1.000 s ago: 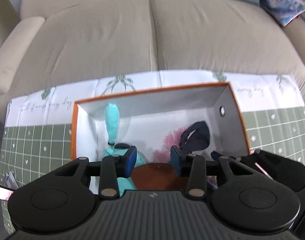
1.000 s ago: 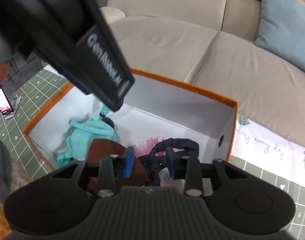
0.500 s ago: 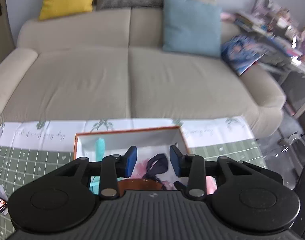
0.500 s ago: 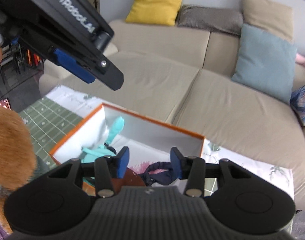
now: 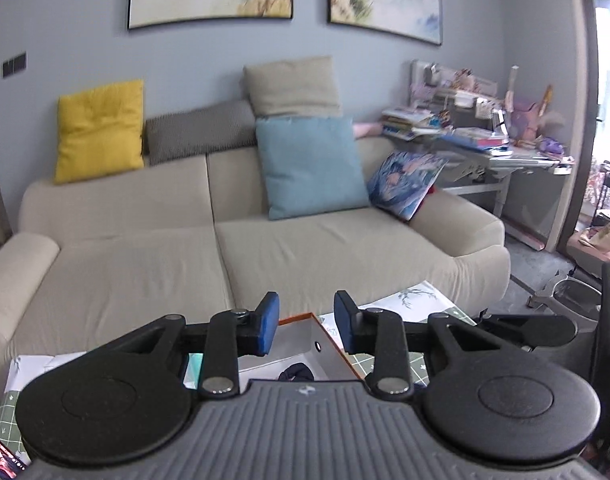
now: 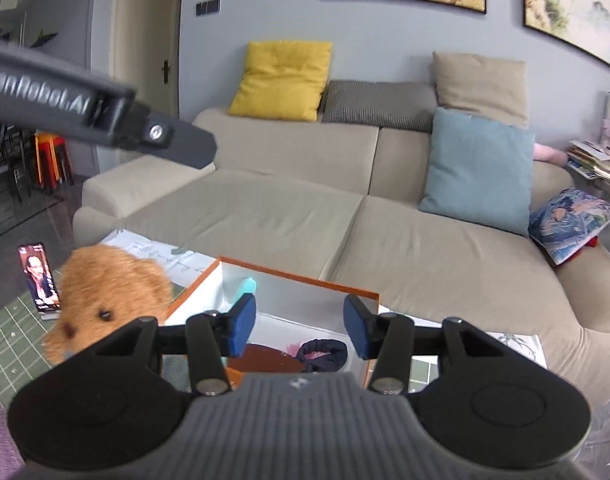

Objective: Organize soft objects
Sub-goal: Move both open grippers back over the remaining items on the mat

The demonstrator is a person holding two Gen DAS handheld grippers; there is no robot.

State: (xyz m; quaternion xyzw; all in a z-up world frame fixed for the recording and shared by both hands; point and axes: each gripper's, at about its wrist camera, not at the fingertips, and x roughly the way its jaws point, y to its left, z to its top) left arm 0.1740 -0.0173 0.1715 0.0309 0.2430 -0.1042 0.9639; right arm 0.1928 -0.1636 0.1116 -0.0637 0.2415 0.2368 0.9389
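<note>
I'm hovering both empty grippers, left (image 5: pixel 305 328) closing, right (image 6: pixel 299 330) parted, above the orange box (image 6: pixel 297 280), eyeing the teddy bear (image 6: pixel 109 300) beside it.

Grid-patterned mat (image 6: pixel 9 332) under box (image 6: pixel 305 280), phone (image 6: pixel 39 276).

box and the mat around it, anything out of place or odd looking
The brown teddy bear sits outside the orange box, left of it on the green mat, while other soft items lie inside. A phone with its screen lit lies on the mat too.
</note>
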